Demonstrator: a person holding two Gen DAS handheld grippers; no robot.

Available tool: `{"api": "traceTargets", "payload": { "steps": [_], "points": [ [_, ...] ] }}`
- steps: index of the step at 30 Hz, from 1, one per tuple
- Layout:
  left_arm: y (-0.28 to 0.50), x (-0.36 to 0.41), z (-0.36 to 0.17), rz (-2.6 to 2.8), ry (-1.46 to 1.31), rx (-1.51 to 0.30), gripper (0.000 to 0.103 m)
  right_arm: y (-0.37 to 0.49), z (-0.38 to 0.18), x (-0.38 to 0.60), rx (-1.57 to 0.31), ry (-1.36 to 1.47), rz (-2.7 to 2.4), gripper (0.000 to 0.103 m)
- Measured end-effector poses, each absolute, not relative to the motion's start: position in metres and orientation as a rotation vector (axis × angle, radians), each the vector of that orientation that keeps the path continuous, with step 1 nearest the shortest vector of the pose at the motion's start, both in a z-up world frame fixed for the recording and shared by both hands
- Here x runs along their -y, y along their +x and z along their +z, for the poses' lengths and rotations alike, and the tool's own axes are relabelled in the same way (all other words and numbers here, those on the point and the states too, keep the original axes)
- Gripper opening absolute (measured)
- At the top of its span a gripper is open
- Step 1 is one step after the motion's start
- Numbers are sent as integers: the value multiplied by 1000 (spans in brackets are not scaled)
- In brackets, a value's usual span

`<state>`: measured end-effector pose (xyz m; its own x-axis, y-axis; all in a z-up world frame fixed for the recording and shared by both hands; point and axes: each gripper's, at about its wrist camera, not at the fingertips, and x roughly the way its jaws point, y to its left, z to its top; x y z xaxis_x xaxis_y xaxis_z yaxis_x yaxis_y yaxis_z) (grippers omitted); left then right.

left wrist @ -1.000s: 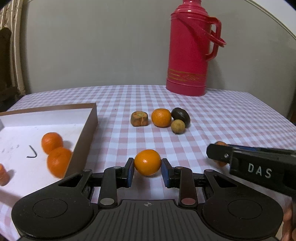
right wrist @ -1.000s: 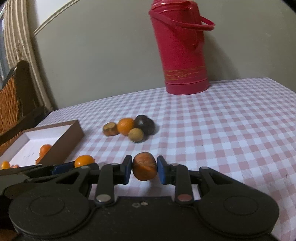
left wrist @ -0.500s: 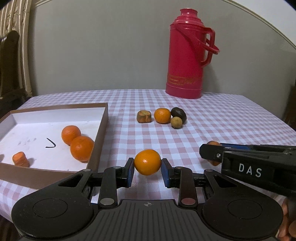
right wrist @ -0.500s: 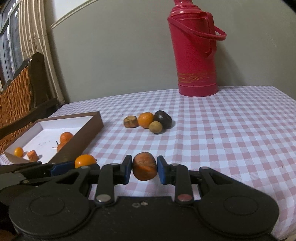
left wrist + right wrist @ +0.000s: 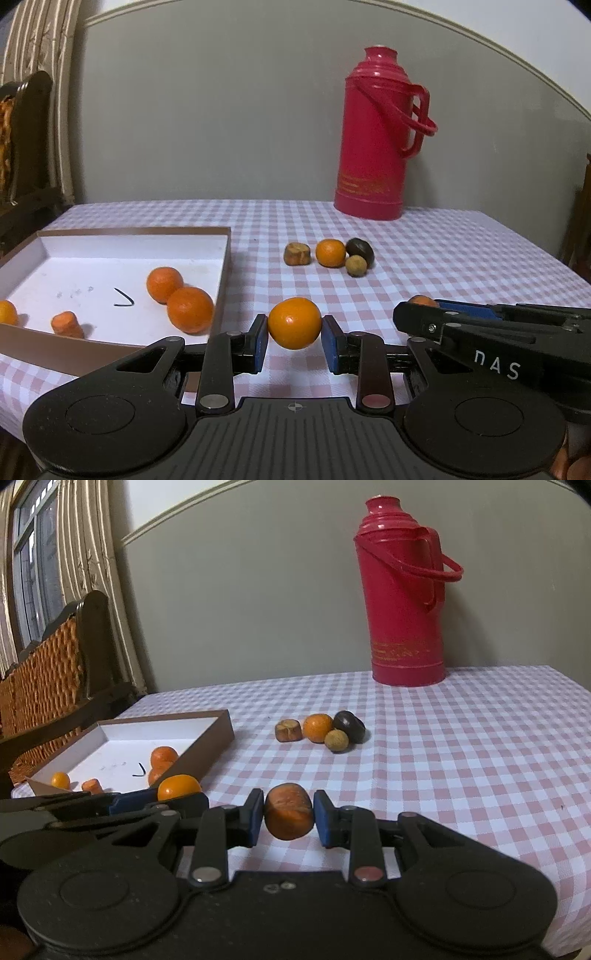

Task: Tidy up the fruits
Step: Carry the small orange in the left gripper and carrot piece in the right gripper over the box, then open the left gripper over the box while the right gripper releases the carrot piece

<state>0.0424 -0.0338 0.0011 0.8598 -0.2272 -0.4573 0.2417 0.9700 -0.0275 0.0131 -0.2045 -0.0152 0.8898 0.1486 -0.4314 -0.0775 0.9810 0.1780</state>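
Tabletop covered in pink-and-white check; grey wall behind, red thermos at the far edge. Four fruits are clustered mid-table. Brown tray, white inside, holds oranges. Left gripper is pinched on an orange mandarin; right gripper is pinched on a brownish-orange fruit, both above the cloth. Window, curtain and wicker chair are seen clearly only from the right wrist.

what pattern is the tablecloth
Pink-and-white gingham checks on the tablecloth; clearest in the right wrist view.
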Motion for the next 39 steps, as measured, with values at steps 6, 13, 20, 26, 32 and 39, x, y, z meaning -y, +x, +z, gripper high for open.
{"api": "traceTargets", "payload": {
  "steps": [6, 13, 20, 26, 32, 39],
  "points": [
    [38, 21, 9, -220, 20, -426, 31, 11, -7, 196, -400, 150, 132, 21],
    [37, 1, 19, -174, 7, -392, 31, 13, 3, 183, -348, 155, 177, 21],
    [36, -31, 27, -99, -16, -377, 31, 18, 12, 165, -305, 168, 236, 21],
    [39, -61, 32, -28, -40, -370, 31, 28, 18, 147, -285, 178, 283, 21],
    [47, -90, 34, 40, -54, -364, 32, 39, 21, 131, -273, 183, 315, 21],
    [53, -113, 34, 95, -71, -358, 32, 48, 20, 117, -274, 177, 333, 21]
  ]
}}
